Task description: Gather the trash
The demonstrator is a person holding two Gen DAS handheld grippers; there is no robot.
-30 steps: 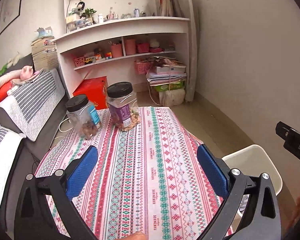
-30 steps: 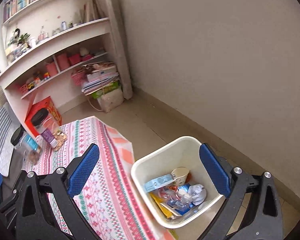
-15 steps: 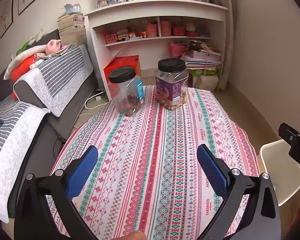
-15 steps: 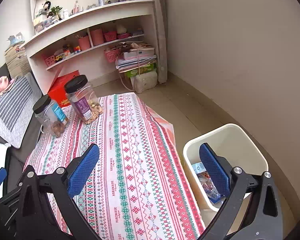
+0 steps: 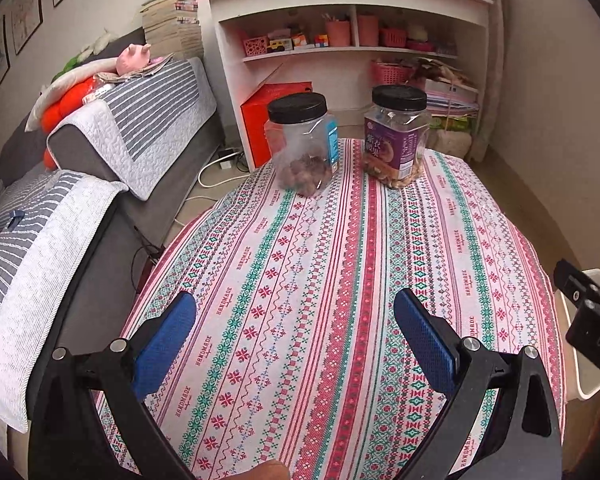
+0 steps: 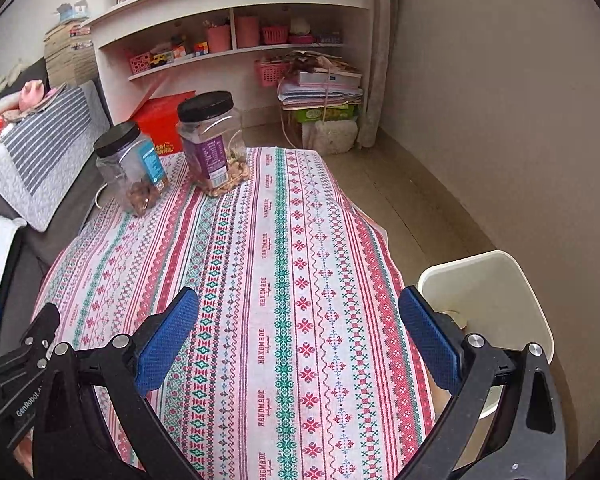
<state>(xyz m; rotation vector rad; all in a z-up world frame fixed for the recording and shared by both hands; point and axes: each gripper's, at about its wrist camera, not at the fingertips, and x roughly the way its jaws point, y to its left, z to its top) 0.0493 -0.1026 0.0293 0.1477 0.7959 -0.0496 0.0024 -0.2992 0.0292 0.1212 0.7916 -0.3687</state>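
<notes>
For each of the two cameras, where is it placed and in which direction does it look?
Left wrist: sits on the left gripper, looks across the patterned tablecloth toward two jars and shelves; its open jaws and part of the right gripper show.
Right wrist: sits on the right gripper, same direction, with the white bin at right; its open jaws show.
Shared: tablecloth, blue-label jar, purple-label jar, shelves.

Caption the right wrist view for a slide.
Open right claw above patterned tablecloth, two snack jars beyond, white bin beside table.
</notes>
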